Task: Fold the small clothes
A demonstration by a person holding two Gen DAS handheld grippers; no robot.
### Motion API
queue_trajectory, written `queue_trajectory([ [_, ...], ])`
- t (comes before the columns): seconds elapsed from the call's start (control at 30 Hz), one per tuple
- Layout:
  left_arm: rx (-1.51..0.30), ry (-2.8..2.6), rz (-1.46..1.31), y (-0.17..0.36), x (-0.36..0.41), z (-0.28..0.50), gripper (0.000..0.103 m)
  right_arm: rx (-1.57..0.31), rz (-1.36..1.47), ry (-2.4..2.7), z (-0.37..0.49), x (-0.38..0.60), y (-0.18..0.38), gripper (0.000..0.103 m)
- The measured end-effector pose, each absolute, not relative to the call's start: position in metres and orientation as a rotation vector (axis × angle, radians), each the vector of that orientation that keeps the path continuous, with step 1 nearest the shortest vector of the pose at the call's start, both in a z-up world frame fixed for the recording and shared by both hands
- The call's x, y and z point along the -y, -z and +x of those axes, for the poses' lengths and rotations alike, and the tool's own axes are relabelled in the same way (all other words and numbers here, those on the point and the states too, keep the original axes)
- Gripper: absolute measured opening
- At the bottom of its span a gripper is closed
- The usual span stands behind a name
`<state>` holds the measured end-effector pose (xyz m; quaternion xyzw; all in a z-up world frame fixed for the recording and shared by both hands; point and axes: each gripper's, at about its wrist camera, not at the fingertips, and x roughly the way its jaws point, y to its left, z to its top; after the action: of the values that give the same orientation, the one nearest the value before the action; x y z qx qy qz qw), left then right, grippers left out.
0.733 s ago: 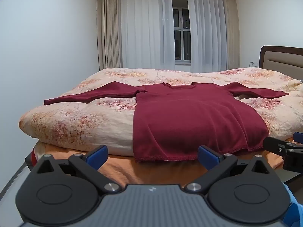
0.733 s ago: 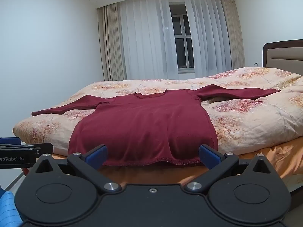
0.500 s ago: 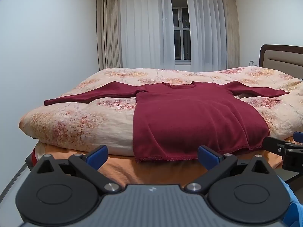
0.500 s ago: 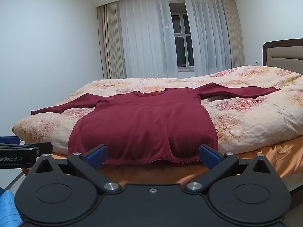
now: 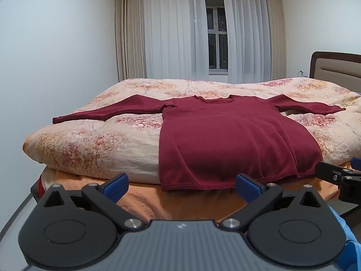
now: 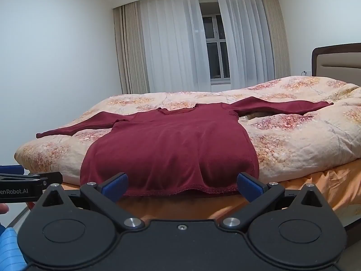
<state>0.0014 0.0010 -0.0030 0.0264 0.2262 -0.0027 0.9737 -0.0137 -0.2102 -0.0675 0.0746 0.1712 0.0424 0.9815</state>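
A dark red long-sleeved top (image 5: 225,135) (image 6: 171,149) lies flat on the bed's floral quilt, sleeves spread out to both sides, hem hanging over the near edge. My left gripper (image 5: 181,184) hovers open in front of the hem's left half, nothing between its blue pads. My right gripper (image 6: 181,184) is open too, level with the hem and short of it, holding nothing. Each gripper shows at the edge of the other's view: the right gripper (image 5: 336,176) at the right of the left wrist view, the left gripper (image 6: 29,183) at the left of the right wrist view.
The floral quilt (image 5: 90,144) (image 6: 304,140) covers the bed over an orange sheet (image 5: 146,201). A padded headboard (image 5: 338,67) stands at the right. Curtains and a window (image 6: 214,52) fill the far wall. A white wall runs along the bed's left side.
Both views have shifted only slightly; the left one has edged a little closer to the hem. The top lies as before and both grippers stay open.
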Motion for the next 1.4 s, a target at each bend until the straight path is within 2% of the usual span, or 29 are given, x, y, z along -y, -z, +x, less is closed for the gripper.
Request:
queue_trajectory([
  [1.4, -0.470, -0.005, 0.048, 0.0075, -0.0045, 0.0026, 0.103, -0.363, 0.144, -0.089, -0.0103, 0.2074, 0.0726, 0.103],
])
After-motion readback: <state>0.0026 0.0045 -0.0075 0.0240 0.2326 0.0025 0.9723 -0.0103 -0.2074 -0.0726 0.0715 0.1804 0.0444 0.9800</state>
